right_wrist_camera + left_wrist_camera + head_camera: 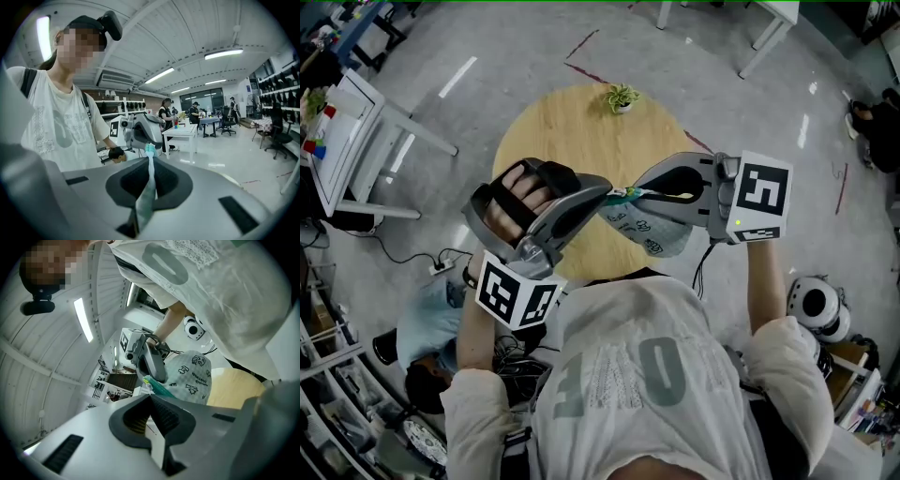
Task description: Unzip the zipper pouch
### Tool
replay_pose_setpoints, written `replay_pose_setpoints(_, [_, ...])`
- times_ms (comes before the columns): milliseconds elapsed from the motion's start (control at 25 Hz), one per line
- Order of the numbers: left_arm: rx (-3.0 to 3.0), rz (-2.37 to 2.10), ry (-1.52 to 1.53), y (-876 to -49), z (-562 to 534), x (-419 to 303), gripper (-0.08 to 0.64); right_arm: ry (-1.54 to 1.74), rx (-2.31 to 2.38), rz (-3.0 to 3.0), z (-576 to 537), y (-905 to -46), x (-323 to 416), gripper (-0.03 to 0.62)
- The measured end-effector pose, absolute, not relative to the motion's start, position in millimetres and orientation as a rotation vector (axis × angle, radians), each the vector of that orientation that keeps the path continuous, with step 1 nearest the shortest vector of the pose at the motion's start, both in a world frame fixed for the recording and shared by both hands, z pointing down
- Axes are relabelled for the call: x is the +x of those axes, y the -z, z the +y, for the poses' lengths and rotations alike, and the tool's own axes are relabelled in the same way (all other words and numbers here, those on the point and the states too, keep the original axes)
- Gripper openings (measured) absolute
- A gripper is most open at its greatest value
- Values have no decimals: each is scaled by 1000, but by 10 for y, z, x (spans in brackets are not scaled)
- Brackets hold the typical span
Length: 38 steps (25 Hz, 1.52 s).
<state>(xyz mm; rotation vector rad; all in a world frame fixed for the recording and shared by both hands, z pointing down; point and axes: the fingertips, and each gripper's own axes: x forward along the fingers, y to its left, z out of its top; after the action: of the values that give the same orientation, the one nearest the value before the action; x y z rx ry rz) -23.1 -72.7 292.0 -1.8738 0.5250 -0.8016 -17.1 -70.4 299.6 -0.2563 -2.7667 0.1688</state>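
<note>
The zipper pouch [654, 231], pale fabric with dark printed figures and a teal zipper edge, hangs in the air over the round wooden table [572, 131]. My left gripper [607, 195] comes in from the left and is shut on the teal zipper end [153, 383]. My right gripper [641, 192] comes in from the right and is shut on the pouch's top edge, right beside the left tips. In the right gripper view the fabric [147, 187] runs between the jaws toward the left gripper [145, 131]. In the left gripper view the pouch body [192, 373] hangs under the right gripper [150, 357].
A small potted plant [622, 97] stands at the table's far edge. A white desk [356, 131] is at the left, and a person in blue [422, 328] crouches at the lower left. Cables and a white round device [820, 305] lie on the floor at the right.
</note>
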Motion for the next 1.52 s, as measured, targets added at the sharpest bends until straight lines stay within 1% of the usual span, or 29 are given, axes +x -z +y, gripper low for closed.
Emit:
replay_pose_setpoints(280, [-1869,493,863,-3037,-680,-278,23,-381,-113,-2863,-696,-3054,-168,33])
replay_pose_setpoints(520, [-1906,540,928,-3182,-717,-494,23,-579,-25,-3008,-869,-2878,142,32])
replay_pose_setpoints(760, [-1911,540,932,-3201,-714,-491,23,-549,22,-3022,-895,-2842,264,32])
replay_pose_setpoints(1000, [-1914,567,968,-3210,-767,-415,23,-556,44,-3051,-974,-2782,548,32])
replay_pose_setpoints(1320, [-1927,607,996,-3272,-718,-683,23,-522,144,-3075,-1017,-2721,654,32])
replay_pose_setpoints(1520, [-1944,607,991,-3303,-735,-711,23,-508,151,-3055,-1020,-2766,660,32])
